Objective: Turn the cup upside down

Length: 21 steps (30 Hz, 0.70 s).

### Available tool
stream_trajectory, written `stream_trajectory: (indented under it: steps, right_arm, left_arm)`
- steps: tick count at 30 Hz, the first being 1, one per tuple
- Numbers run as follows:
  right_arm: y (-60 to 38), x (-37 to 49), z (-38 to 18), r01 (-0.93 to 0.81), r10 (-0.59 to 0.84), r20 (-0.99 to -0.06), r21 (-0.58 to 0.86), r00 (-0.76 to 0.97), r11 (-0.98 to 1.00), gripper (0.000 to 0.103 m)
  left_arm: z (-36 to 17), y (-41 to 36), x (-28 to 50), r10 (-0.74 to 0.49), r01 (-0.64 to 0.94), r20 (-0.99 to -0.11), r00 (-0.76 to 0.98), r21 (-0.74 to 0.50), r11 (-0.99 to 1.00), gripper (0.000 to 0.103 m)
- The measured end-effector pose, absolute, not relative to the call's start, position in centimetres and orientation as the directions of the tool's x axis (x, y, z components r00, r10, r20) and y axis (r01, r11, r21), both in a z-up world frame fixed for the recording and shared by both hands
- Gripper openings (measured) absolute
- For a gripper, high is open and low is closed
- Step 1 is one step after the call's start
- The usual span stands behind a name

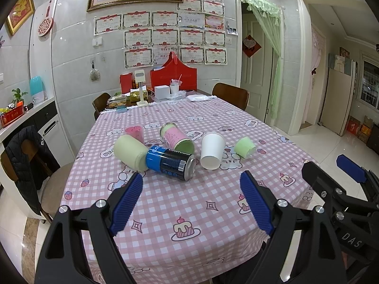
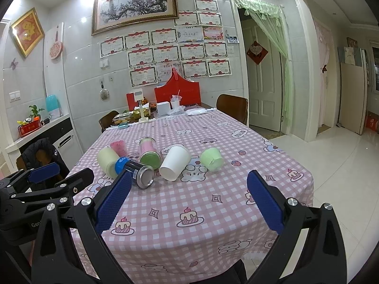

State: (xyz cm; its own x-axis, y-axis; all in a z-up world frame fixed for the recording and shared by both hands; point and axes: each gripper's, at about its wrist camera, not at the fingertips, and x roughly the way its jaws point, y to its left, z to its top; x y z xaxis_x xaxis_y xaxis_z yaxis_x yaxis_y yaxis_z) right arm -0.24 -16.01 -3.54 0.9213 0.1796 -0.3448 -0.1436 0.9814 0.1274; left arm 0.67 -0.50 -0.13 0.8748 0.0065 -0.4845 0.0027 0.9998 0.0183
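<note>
Several cups and cans lie on their sides on the pink checked tablecloth [image 1: 189,201]. A white paper cup [image 1: 212,150] lies with its mouth toward me; it also shows in the right wrist view [image 2: 174,162]. A small green cup [image 1: 245,146] lies to its right, a cream cup [image 1: 131,152] at the left, and a pink cup [image 1: 135,133] stands behind it. My left gripper [image 1: 191,187] is open and empty, in front of the cups and above the cloth. My right gripper [image 2: 189,184] is open and empty, also short of the cups.
A blue and black can [image 1: 171,163] and a pink-green jar [image 1: 177,139] lie among the cups. Boxes, a red bag [image 1: 174,73] and clutter stand at the table's far end. Chairs [image 1: 231,94] stand around the table. The table's right edge drops to a tiled floor [image 1: 331,146].
</note>
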Motion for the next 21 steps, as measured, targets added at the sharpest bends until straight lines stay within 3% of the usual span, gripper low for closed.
stream_trajectory:
  steps: [21]
  right_arm:
    - [-15.7,0.4,-3.9,-0.138,0.173,-0.366,0.120,0.914,0.983,0.094]
  left_arm:
    - [-1.0,0.1,1.9,-0.010,0.011,-0.502,0.865,0.000,1.000,0.083]
